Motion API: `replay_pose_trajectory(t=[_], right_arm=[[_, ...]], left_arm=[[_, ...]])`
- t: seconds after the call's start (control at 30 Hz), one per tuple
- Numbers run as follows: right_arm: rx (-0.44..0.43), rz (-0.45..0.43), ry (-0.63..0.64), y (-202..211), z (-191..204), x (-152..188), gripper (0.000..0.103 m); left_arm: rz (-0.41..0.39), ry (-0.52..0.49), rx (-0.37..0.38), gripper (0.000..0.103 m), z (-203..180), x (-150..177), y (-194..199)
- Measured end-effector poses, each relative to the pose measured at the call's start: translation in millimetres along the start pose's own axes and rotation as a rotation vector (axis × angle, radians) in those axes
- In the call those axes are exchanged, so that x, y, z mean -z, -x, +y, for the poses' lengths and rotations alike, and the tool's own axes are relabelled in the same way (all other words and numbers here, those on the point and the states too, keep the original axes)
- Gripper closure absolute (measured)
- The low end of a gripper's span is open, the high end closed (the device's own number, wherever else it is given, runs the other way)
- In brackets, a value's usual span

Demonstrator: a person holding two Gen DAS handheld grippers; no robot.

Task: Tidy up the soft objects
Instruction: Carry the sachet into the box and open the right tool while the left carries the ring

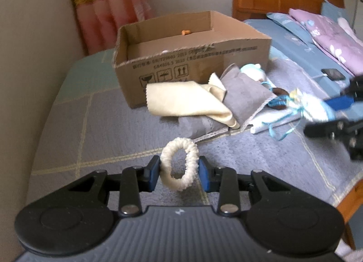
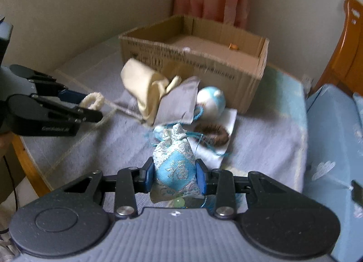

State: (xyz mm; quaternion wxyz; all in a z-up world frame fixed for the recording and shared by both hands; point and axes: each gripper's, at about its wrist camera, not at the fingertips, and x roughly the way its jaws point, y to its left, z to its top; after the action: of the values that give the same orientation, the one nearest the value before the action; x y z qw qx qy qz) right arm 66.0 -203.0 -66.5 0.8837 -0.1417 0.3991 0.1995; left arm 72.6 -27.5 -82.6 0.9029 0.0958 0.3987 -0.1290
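Scrunchie (image 1: 179,166) sitting between left gripper (image 1: 179,172) fingers (image 1: 152,173), both pads pressing its sides, lifted off bed (image 1: 109,130). Pouch (image 2: 174,164) sitting squeezed between right gripper (image 2: 174,177) fingers (image 2: 200,179), above bed. Cloths (image 1: 195,101), ball (image 2: 211,102), brown scrunchie (image 2: 212,136) crowding ground before box (image 1: 192,62). Box standing open-topped; bare bedding lying left of pile.

L (image 1: 179,172) & R gripper (image 2: 174,177) clamped

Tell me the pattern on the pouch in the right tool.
Light blue pouch with silvery floral brocade; clearest in the right wrist view.
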Motion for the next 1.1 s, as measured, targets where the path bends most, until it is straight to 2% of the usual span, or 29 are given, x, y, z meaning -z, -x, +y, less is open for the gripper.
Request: replay_pose_trajectory(t=[0.4,0.7,0.87,1.03,1.07,1.1], right_arm=[[0.045,-0.126,0.035,42.8,-9.3,-27.3,0.062],[0.099,-0.223,0.101,49.4,-23.2,-82.3,0.062],[0.09,-0.256,0.089,33.7,-41.2,-130.0,0.062],[0.128,-0.256,0.076,0.2,-52.0,-170.1,0.061],[0.133,-0.246,0.069,-7.7,-54.5,-175.2,0.057],[0.139,-0.235,0.058,-16.7,-57.4,-179.8,0.046]], left_arm=[[-0.026,-0.044,0.067,0.068,4.2,-10.5,33.9],[-0.049,-0.036,0.069,0.068,8.1,-12.5,41.1],[-0.05,-0.011,0.071,0.068,12.4,-14.6,37.9],[-0.054,0.01,0.07,0.068,17.6,-18.3,34.3],[-0.054,0.016,0.069,0.068,19.0,-18.9,33.4],[-0.053,0.022,0.069,0.068,20.5,-19.6,32.7]])
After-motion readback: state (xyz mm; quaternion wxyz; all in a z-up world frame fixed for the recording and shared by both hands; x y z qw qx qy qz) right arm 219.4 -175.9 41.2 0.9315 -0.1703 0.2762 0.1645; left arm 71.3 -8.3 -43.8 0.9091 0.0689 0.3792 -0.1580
